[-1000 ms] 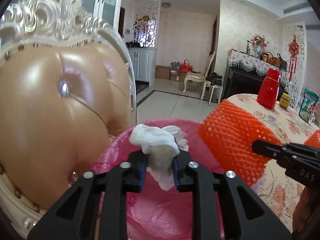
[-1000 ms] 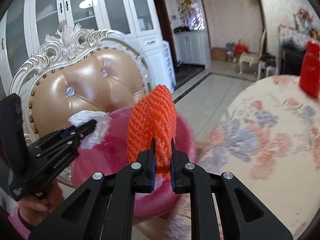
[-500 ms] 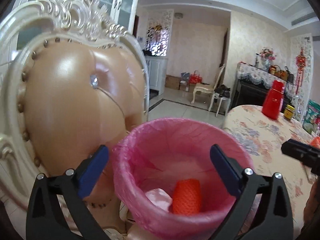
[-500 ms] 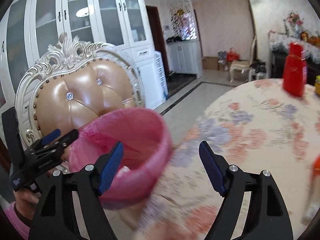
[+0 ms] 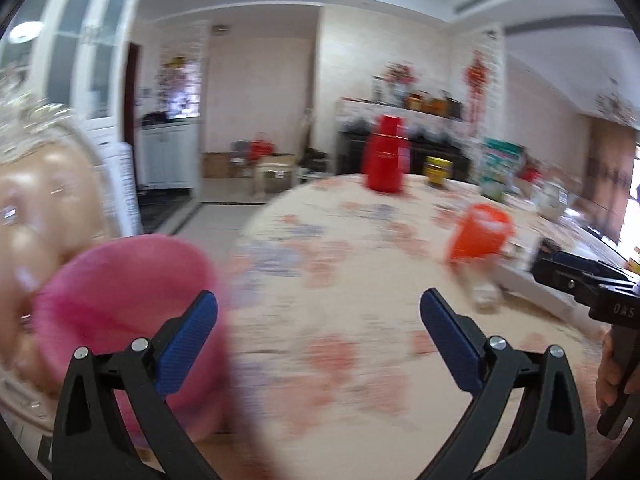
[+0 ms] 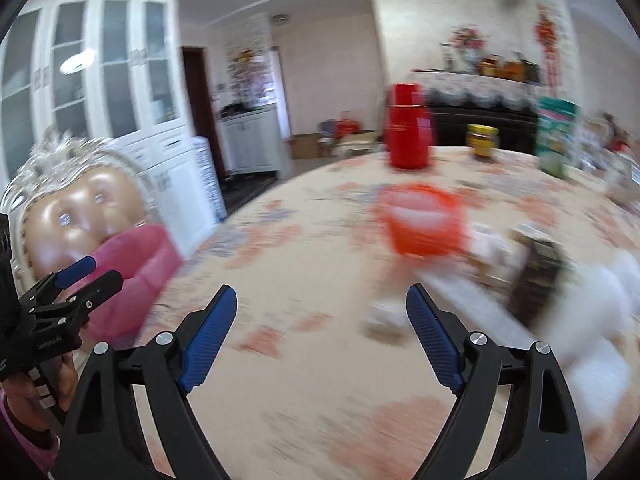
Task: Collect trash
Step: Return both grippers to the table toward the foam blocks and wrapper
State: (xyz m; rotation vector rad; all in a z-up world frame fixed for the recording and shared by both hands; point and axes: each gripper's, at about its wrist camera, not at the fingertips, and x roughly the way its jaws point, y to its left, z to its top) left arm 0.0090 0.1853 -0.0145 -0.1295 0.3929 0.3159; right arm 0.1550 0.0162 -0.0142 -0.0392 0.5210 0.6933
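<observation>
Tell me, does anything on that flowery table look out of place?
An orange net sleeve and white scraps lie loose on the floral tablecloth, like litter. The red flask and jar stand upright; blur hides finer detail.

- White letters "DAS" are showing on the black body of the right gripper (image 5: 576,276), at the right edge of the left wrist view.
- Other print, on the left gripper (image 6: 86,280), is reading too blurred.

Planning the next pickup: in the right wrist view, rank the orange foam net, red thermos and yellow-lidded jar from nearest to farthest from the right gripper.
1. Orange foam net, just ahead, slightly right.
2. Red thermos, far table edge, centre.
3. Yellow-lidded jar, far edge, right of the thermos; nearly level with it, too close to call.
</observation>
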